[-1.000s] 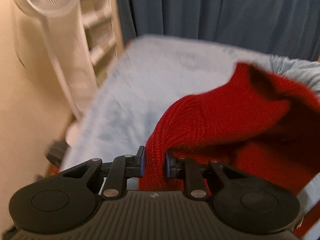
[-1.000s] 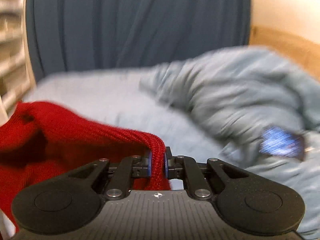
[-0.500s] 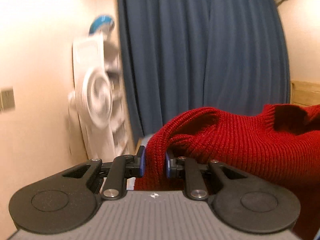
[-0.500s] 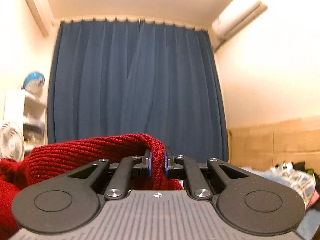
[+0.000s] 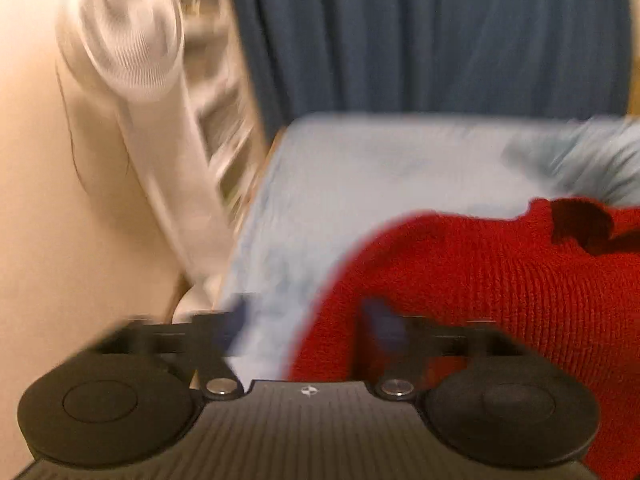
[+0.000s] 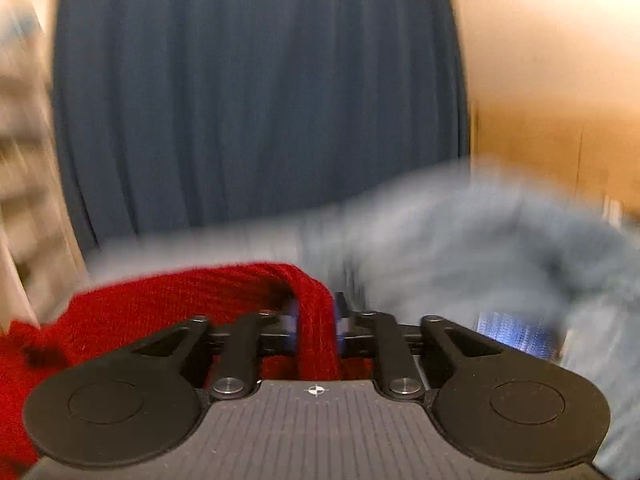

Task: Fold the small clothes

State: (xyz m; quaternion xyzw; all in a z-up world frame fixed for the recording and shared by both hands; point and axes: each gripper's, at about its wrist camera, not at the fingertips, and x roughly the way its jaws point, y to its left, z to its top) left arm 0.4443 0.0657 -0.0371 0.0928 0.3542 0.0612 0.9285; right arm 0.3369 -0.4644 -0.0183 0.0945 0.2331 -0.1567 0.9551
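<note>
Left gripper (image 5: 308, 322): jaws opening, wide apart, red sweater (image 5: 500, 288) edge between them, not pinched.

Right gripper (image 6: 316, 322): jaws opening, small gap, sweater strip between blue pads, looks barely touched.

Sweater: spread low over pale blue bed (image 5: 360, 168), between both grippers.

Risk: both ends let go while moving, sweater may flop crooked or bunch up. Knit may snag on pad.

Far: rumpled blanket (image 6: 480, 240) close by, sweater could land on it. Fan (image 5: 132, 32), curtain (image 6: 260, 100) behind.
</note>
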